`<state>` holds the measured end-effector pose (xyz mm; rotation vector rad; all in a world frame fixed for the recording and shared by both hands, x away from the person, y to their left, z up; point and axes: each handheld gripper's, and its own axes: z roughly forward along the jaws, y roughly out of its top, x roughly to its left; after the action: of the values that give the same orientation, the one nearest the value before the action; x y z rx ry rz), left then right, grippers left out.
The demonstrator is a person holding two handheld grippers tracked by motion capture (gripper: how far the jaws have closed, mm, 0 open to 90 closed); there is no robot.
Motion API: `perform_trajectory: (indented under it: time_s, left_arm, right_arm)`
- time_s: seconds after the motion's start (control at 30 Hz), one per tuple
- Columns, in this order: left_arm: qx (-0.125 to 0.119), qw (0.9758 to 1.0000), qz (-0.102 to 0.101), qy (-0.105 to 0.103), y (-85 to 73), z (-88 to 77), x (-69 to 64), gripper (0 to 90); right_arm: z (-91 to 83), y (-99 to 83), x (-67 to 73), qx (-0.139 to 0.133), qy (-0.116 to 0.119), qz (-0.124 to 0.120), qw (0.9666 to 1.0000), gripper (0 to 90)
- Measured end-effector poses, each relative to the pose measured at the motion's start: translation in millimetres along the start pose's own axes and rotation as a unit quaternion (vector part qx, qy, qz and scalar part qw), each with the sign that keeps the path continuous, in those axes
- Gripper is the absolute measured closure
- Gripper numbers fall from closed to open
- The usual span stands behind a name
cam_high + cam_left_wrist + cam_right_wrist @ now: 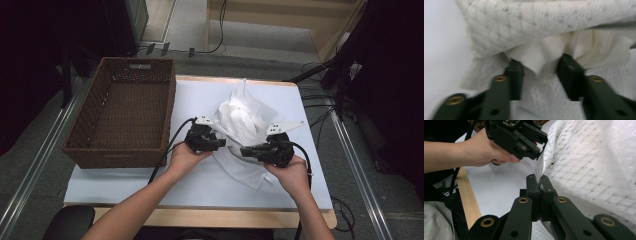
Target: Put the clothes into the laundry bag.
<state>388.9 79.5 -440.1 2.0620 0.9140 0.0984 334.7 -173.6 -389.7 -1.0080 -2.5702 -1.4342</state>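
Observation:
A white mesh bag (pixel 246 117) lies crumpled in the middle of the white table cover, and plain white cloth (pixel 536 56) sits inside it. My left gripper (pixel 220 144) reaches into the bag's opening from the left. In the left gripper view its jaws (pixel 540 72) flank a bunched fold of that cloth and press on it under the mesh bag (pixel 536 20). My right gripper (pixel 246 151) comes in from the right. Its jaws (pixel 540 182) are pinched shut on the mesh bag's (pixel 594 165) seamed edge, with the left gripper (pixel 541 145) just beyond.
A brown wicker basket (pixel 117 155) with nothing in it stands at the table's left side. The white table cover (pixel 125 185) runs bare in front of the basket and toward the wooden front edge (pixel 467 195). Cables trail from both grippers.

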Motion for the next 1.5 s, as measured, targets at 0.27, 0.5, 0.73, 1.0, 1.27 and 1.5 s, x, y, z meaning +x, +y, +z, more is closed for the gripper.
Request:
perform_trajectory:
  time_s: [0.27,0.5,0.73,1.0,1.27,1.5]
  left_arm:
    - [-0.02,0.9982,0.031,-0.047,9.3,-10.0,-20.3,88.3]
    - [-0.034,0.9949,0.05,-0.081,20.1,3.7,-28.3,87.9]
    - [-0.034,0.9968,0.051,-0.051,29.9,29.8,-25.5,86.7]
    - [-0.027,0.9979,0.055,-0.021,39.3,49.4,-25.3,86.6]
    - [-0.031,0.9986,0.042,0.01,49.1,68.2,-18.9,86.2]
    - [-0.018,0.9997,0.017,0.005,52.2,70.4,-11.9,83.9]
  right_arm:
    - [-0.8,0.9,-0.1,-0.007,0.001,-0.001,1.0,90.0]
    - [-3.9,2.2,4.9,-0.012,0.011,-0.012,0.9998,90.0]
    - [-8.8,-2.0,-0.3,-0.01,0.013,-0.003,0.9999,90.0]
    - [-8.1,-5.6,-6.7,-0.004,0.006,0.009,0.9999,90.0]
    - [-0.9,-9.4,-19.8,0.0,0.003,0.028,0.9996,90.0]
    - [-2.3,-11.8,-27.2,-0.002,-0.002,0.037,0.9993,90.0]
